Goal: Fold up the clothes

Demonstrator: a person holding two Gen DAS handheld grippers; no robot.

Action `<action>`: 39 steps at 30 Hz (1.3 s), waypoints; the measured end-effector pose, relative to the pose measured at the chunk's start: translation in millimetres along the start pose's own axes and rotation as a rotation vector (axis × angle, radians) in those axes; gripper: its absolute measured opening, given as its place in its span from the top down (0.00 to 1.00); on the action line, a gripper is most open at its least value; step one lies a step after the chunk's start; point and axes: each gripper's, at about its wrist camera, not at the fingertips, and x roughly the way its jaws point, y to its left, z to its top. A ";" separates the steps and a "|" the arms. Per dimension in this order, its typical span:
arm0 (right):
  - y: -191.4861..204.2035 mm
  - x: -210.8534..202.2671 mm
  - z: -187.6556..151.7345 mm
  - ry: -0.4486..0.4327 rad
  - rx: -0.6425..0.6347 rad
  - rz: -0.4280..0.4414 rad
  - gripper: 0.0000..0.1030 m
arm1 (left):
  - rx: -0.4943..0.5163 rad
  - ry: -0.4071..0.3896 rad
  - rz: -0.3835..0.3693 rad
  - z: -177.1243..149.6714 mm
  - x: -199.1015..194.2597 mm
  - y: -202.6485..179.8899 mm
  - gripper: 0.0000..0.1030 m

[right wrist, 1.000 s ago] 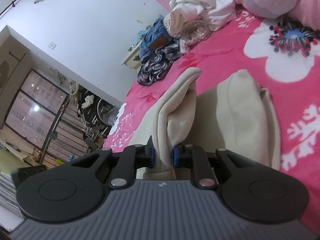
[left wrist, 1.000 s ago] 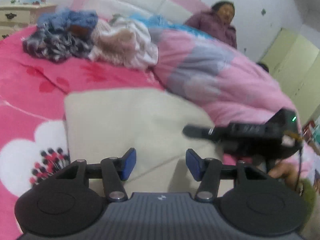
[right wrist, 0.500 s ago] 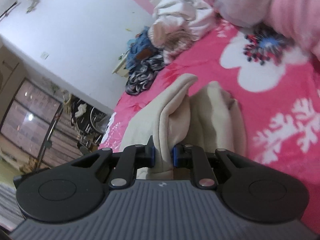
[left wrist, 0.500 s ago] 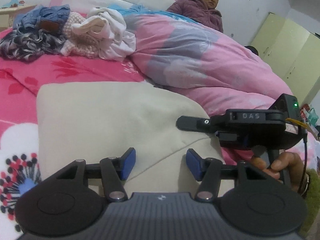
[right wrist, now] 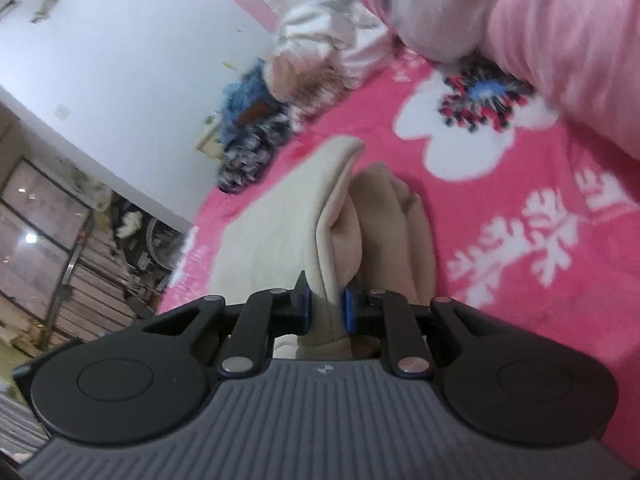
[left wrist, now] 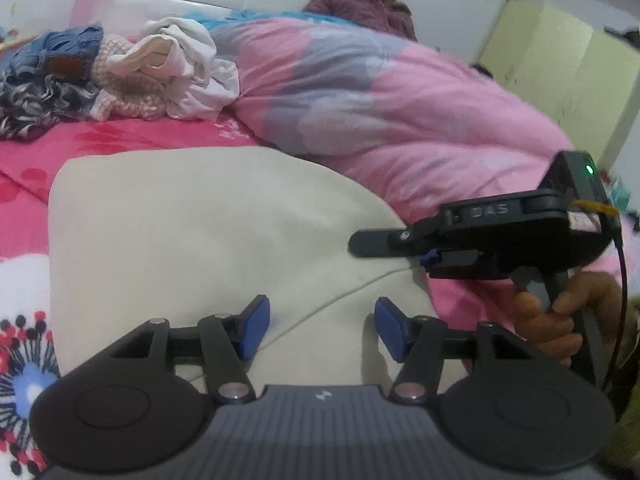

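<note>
**While right clamps a cream fold, left hangs open over the flat panel**

Left wrist view: though the left gripper [left wrist: 322,330] sits low over the cream garment [left wrist: 192,232], its blue pads [left wrist: 256,326] stand apart with nothing pinched; cloth only lies under and ahead of them. A diagonal folded edge runs between the pads toward the right gripper [left wrist: 424,258], seen side-on to the right and ahead, held by a hand [left wrist: 560,312]. Garment looks like soft, thick fleece: light, limp, will sag and drag on the pink floral bedspread [left wrist: 120,140], not slippery, not fragile. Best hold, I'd judge: the doubled edge or a corner, not the flat middle. Near edge of the garment is hidden under the gripper body; where the right gripper's tips meet the cloth can't be made out from here. Unfolded clothes pile [left wrist: 100,76] far ahead-left, pink duvet [left wrist: 380,112] ahead-right, a seated person [left wrist: 360,4] behind it.

Right wrist view: right gripper [right wrist: 326,310] is clenched on an upright ridge of the cream garment [right wrist: 280,216], pads pressing both sides. Rest of the cloth spreads ahead and left; a bunched lobe rises just right of the ridge. Frame is motion-blurred; layer count in the pinch unclear, cloth below the jaws hidden. Left gripper not visible here.
</note>
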 end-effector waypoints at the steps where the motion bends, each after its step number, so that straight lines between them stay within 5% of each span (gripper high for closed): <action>1: -7.6 8.6 -3.1 0.041 0.020 -0.036 0.84 | 0.021 0.009 0.008 -3.3 2.5 -0.9 0.43; 5: -13.7 2.5 -0.7 0.072 0.096 -0.041 0.80 | 0.095 -0.005 0.032 -13.1 2.8 -6.5 0.43; 10: 3.0 -21.9 20.6 -0.075 0.034 -0.119 0.54 | 0.076 -0.012 0.011 -14.9 0.6 -1.3 0.43; 15: 29.6 30.9 50.7 -0.063 -0.120 -0.119 0.54 | 0.089 -0.032 -0.003 -20.4 -2.2 0.9 0.43; 18: 21.6 78.6 60.6 -0.003 -0.075 -0.175 0.54 | 0.097 -0.041 -0.012 -23.6 -3.4 2.7 0.43; 20: 12.1 85.6 56.0 -0.009 -0.002 -0.146 0.63 | 0.101 -0.047 -0.019 -25.6 -4.4 4.1 0.43; 22: 9.4 81.5 49.4 -0.038 0.030 -0.121 0.87 | 0.086 -0.050 -0.037 -26.6 -6.6 7.7 0.43; 25: 27.5 48.6 25.9 -0.200 -0.100 -0.104 0.93 | 0.077 -0.054 -0.064 -28.6 -8.4 12.3 0.43; 27: 42.7 40.2 9.5 -0.296 -0.254 -0.131 0.93 | 0.080 -0.053 -0.077 -29.2 -8.3 14.2 0.43; 30: 35.2 76.4 2.6 -0.196 -0.403 -0.349 0.86 | 0.090 -0.049 -0.082 -29.2 -6.7 14.7 0.44; 32: 12.2 78.9 11.5 -0.182 -0.260 -0.342 0.70 | 0.095 -0.047 -0.079 -29.4 -6.0 14.4 0.43; 34: 5.1 60.1 21.4 -0.249 -0.132 -0.318 0.67 | 0.090 -0.055 -0.082 -31.3 -7.4 15.6 0.44; 37: 16.1 21.9 31.4 -0.410 -0.116 -0.295 0.66 | 0.081 -0.060 -0.084 -32.5 -8.2 16.6 0.43; 39: 26.4 24.4 42.3 -0.398 -0.171 -0.249 0.66 | 0.083 -0.060 -0.080 -32.2 -8.1 16.2 0.43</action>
